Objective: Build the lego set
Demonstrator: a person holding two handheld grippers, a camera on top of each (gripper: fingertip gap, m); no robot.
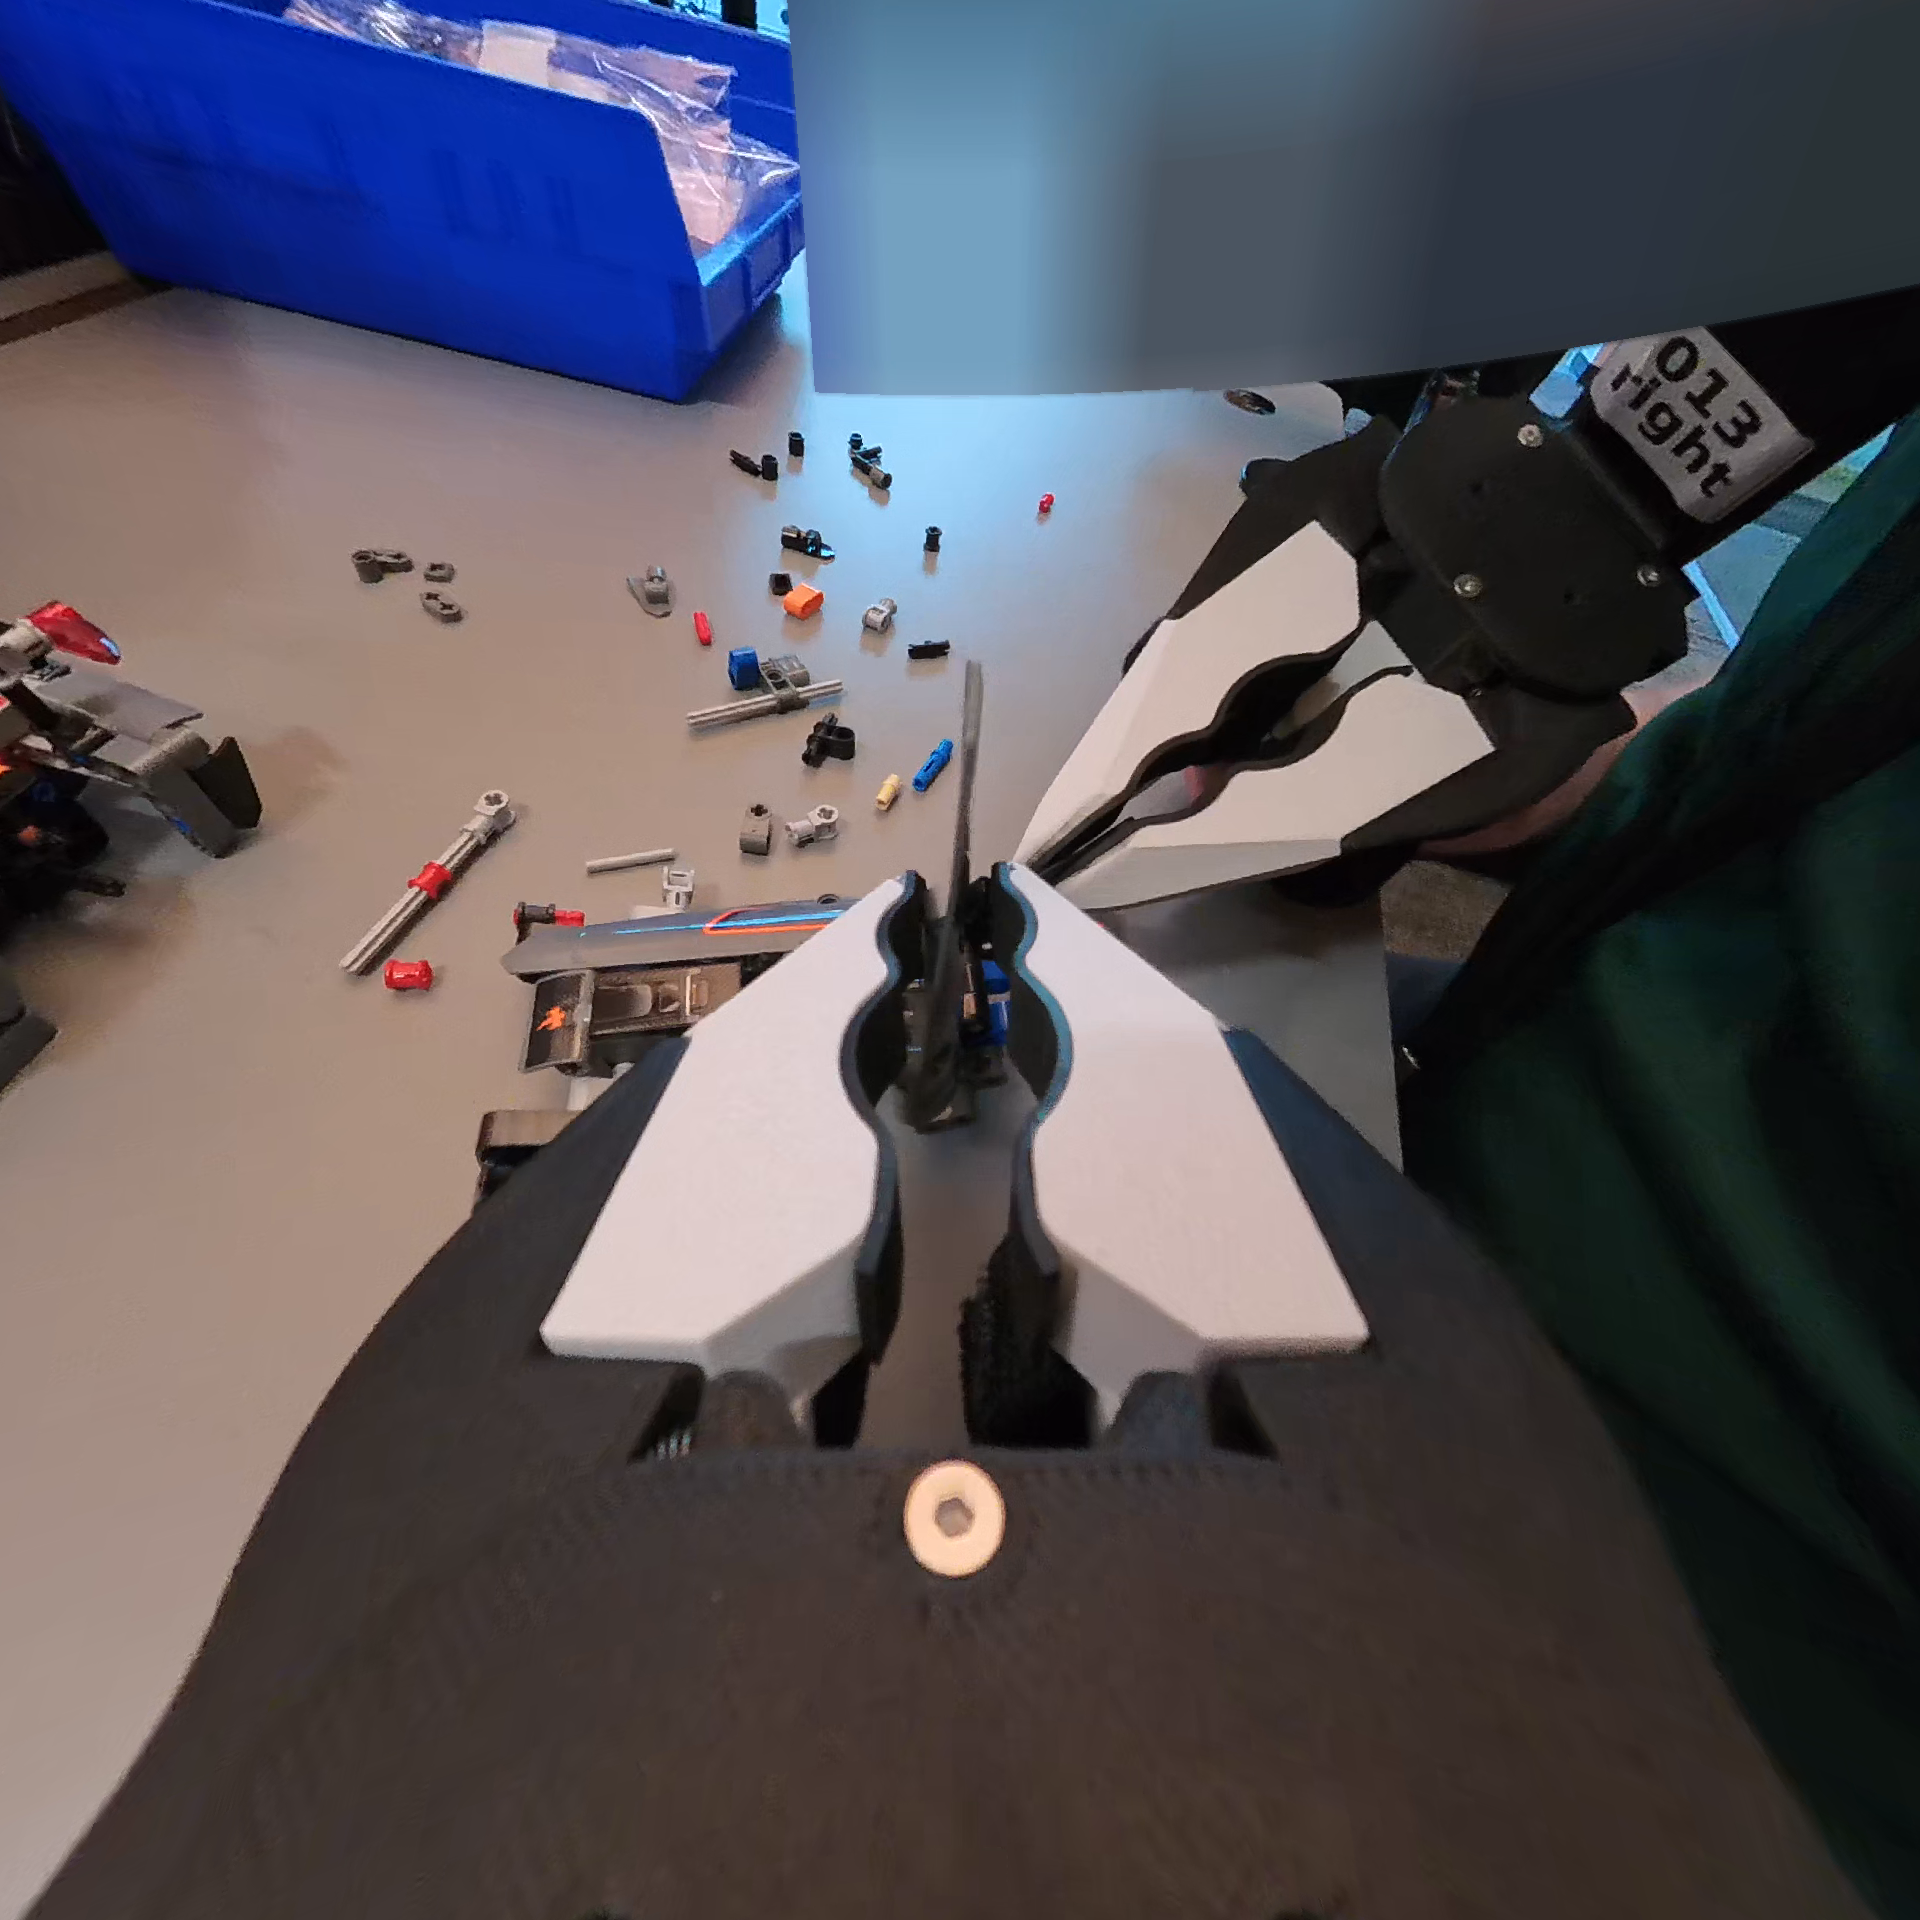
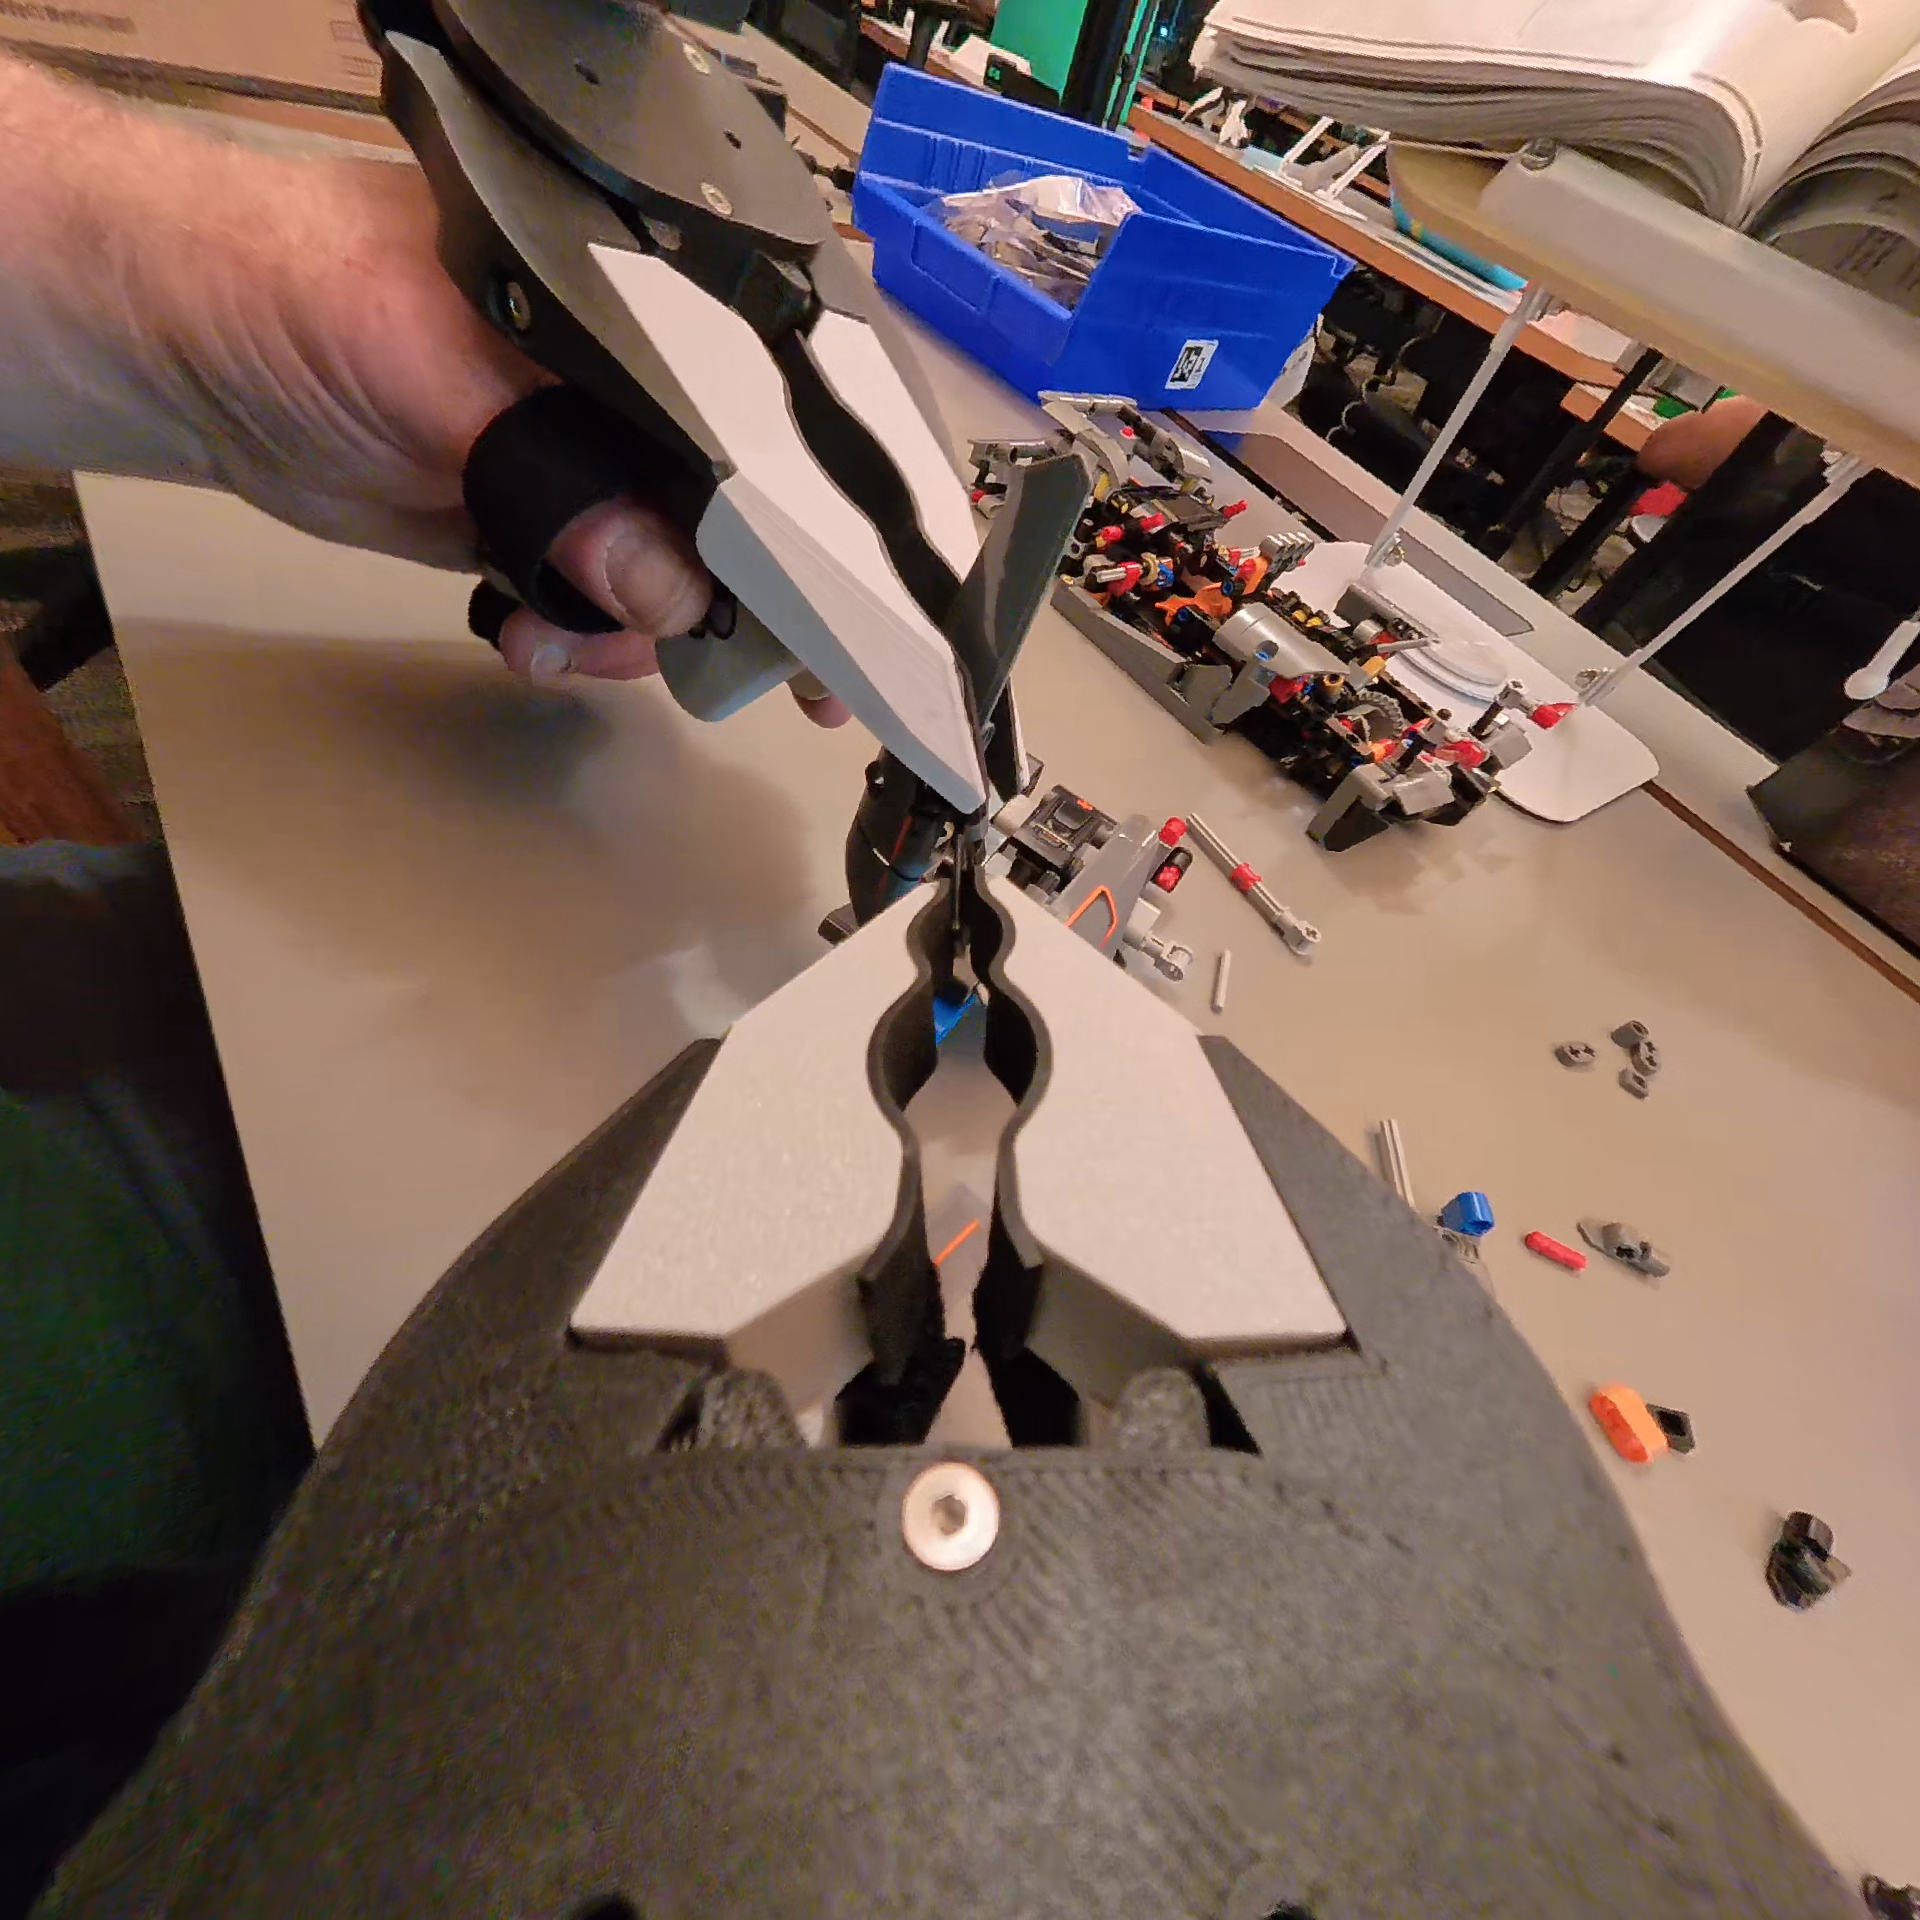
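Left wrist view. My left gripper point(image 1: 954, 883) has its jaws drawn narrow, clamped on a thin dark panel piece point(image 1: 968, 769) that stands on edge and sticks out forward past my fingertips. A small blue part point(image 1: 994, 1008) sits just behind it, between the fingers. My right gripper point(image 1: 1049, 868) comes in from the right, its tips almost touching mine; jaws nearly together, contents not clear from here. Below my tips, on the grey table point(image 1: 260, 1195), lies a grey body section with orange and blue stripes point(image 1: 665, 935). Loose small parts point(image 1: 810, 623) are scattered beyond it. A grey axle with a red bush point(image 1: 428, 883) lies to the left, a blue bin point(image 1: 416, 208) at the far edge.

Right wrist view. My right gripper point(image 2: 971, 899) shows jaws narrow, tips pinched on a thin black element point(image 2: 957, 883); what exactly it is, I cannot tell. The left gripper point(image 2: 977, 774) points down from upper left, held by a hand point(image 2: 312, 395), the dark panel piece point(image 2: 1023, 561) rising from its tips. A partly built chassis point(image 2: 1278, 644) sits further back on the table, well apart.
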